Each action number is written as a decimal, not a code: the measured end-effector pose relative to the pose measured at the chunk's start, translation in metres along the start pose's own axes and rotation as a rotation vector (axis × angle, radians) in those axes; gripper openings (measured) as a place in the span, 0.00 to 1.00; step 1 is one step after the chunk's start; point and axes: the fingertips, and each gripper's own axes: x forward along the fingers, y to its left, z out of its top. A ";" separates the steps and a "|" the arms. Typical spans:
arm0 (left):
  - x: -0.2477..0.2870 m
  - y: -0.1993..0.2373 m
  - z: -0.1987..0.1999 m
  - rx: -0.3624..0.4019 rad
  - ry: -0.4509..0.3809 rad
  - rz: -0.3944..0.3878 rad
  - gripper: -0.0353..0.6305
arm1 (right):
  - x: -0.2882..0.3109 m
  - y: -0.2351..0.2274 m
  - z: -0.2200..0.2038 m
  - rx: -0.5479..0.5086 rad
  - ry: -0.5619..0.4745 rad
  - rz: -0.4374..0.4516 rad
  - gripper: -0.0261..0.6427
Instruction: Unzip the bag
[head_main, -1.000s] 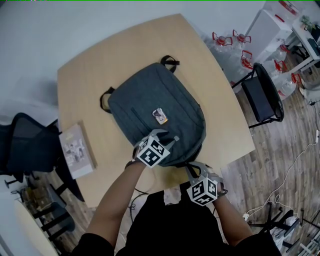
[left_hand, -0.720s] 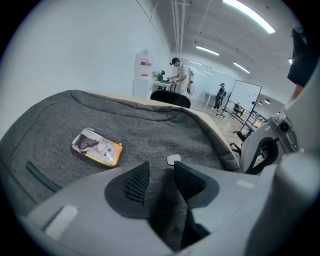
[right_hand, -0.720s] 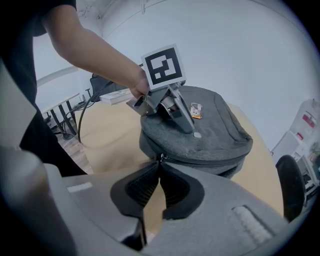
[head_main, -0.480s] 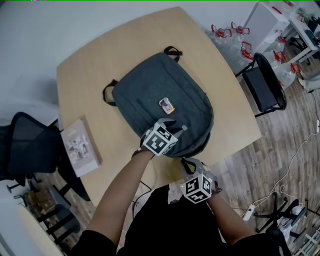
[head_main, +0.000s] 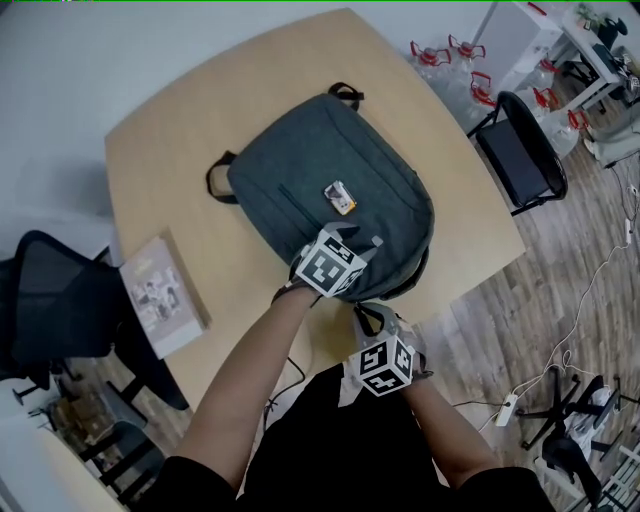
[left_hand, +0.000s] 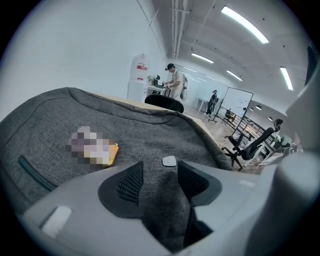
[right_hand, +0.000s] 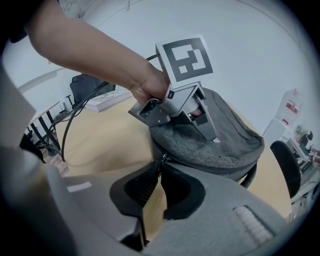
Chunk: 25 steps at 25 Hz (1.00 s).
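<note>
Bag: a grey fabric bag (head_main: 330, 190) is laid flat in the middle of the pale wooden bench (head_main: 190, 130), with dark strap loops showing at its far and left edges.
Zip pull: a small metal zip pull (right_hand: 161, 159) is seen at the bag's near edge, on the side closest to the person.
Left gripper: the left gripper (left_hand: 160, 177) is set on the near part of the bag. Its jaws are spread and have just been opening, and a raised fold of the grey fabric is seen between them.
Right gripper: the right gripper (right_hand: 160, 172) is held at the bag's near edge, just beside the left one. Its jaws are almost pressed together and the zip pull is pinched at their tips, though they have just been eased slightly apart.
Patch: a small pale and orange patch (head_main: 340, 196) is fixed to the bag's front, and its print is too small to be read.
Emblem: a pale badge (left_hand: 169, 160) is seen just beyond the left jaws, and its raised mark cannot be read.
Marker cube: a black-and-white square pattern (right_hand: 185, 59) is carried on the left gripper, with no lettering.
Book: a book (head_main: 160, 295) is laid at the bench's left edge, well apart from the bag, and its cover print cannot be read.
Bottles: clear bottles with red handles (head_main: 440, 55) are stood on the floor beyond the bench, and their labels cannot be read.
</note>
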 end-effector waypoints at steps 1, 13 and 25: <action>0.000 0.000 0.000 0.004 -0.002 -0.005 0.38 | 0.001 -0.001 0.000 0.004 -0.002 -0.008 0.08; -0.053 -0.011 0.034 0.003 -0.221 -0.036 0.42 | -0.050 -0.038 0.001 0.177 -0.142 -0.127 0.18; -0.174 -0.058 0.001 -0.162 -0.491 0.319 0.08 | -0.146 -0.102 0.046 0.171 -0.403 -0.119 0.04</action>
